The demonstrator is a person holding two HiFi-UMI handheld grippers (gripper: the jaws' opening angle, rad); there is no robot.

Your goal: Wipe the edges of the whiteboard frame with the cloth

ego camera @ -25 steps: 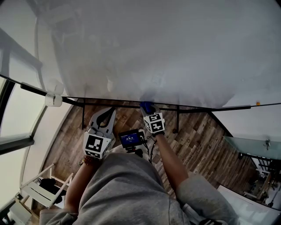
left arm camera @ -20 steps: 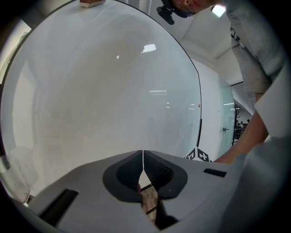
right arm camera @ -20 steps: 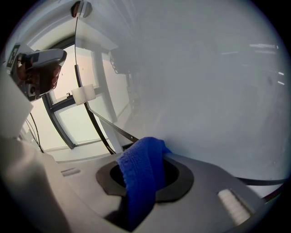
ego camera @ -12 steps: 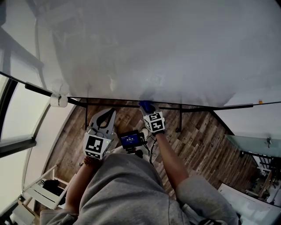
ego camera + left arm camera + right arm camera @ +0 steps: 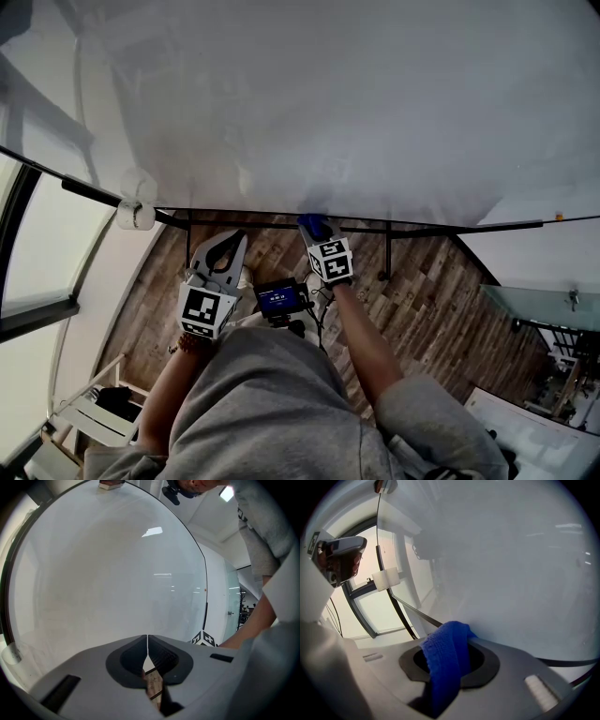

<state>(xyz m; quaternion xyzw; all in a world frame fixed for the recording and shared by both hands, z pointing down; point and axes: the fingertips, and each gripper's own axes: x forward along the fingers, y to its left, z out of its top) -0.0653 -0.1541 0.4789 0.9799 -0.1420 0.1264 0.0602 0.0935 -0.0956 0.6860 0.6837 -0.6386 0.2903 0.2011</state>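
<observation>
— Where is the blue cloth (image 5: 443,667)?
— Clamped in the right claw (image 5: 315,231). It bunches up out of the jaws and its top fold presses against the lower edge of the whiteboard (image 5: 328,103), right where the thin dark frame (image 5: 431,228) runs along the bottom

— And the left claw (image 5: 147,644)?
— Jaws together with nothing between them, only a sliver of the wooden floor (image 5: 422,281) showing through the gap behind the tips. It points up at the board, just left of the right claw and a little lower, and I cannot tell whether it touches the frame

— Anything else close by?
— A small device with a lit screen (image 5: 279,298) sits between the two forearms, against the person's grey top. A white block (image 5: 137,214) is clipped on the dark bar at the board's lower left corner
</observation>
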